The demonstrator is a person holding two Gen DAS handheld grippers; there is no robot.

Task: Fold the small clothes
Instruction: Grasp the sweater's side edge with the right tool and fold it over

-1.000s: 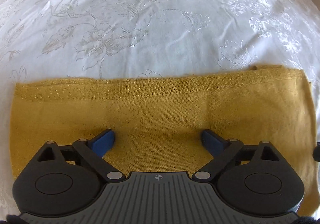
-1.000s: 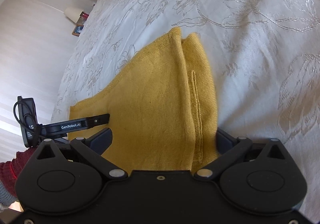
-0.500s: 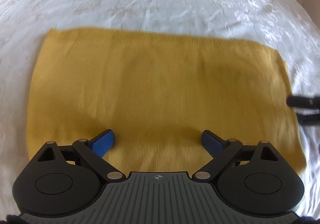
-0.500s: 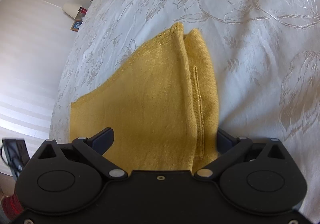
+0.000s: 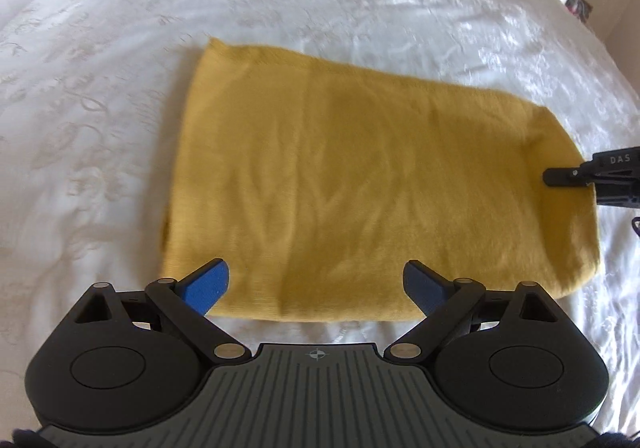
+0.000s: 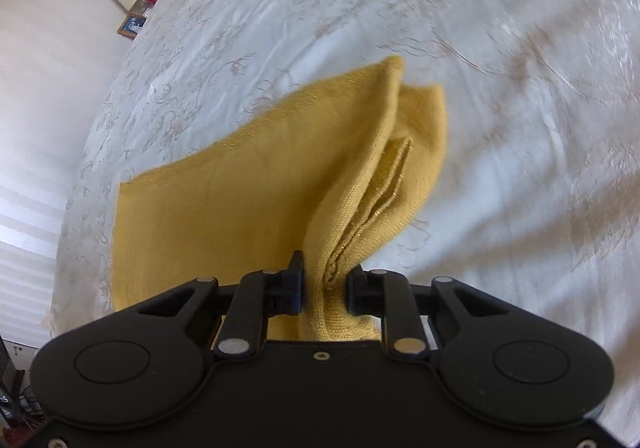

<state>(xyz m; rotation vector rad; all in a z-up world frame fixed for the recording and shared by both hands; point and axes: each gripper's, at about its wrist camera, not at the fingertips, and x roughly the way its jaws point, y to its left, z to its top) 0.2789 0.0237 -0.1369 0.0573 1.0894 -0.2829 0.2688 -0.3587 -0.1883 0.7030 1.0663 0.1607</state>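
Closing on the bunched edge of the yellow garment (image 6: 248, 207) between its jaws, the right gripper (image 6: 324, 284) readies a fold while the left gripper (image 5: 316, 288) hovers released above the near edge.

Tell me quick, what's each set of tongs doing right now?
Left tongs: open, empty, above the yellow cloth.
Right tongs: closing, cloth edge bunched between the pads.
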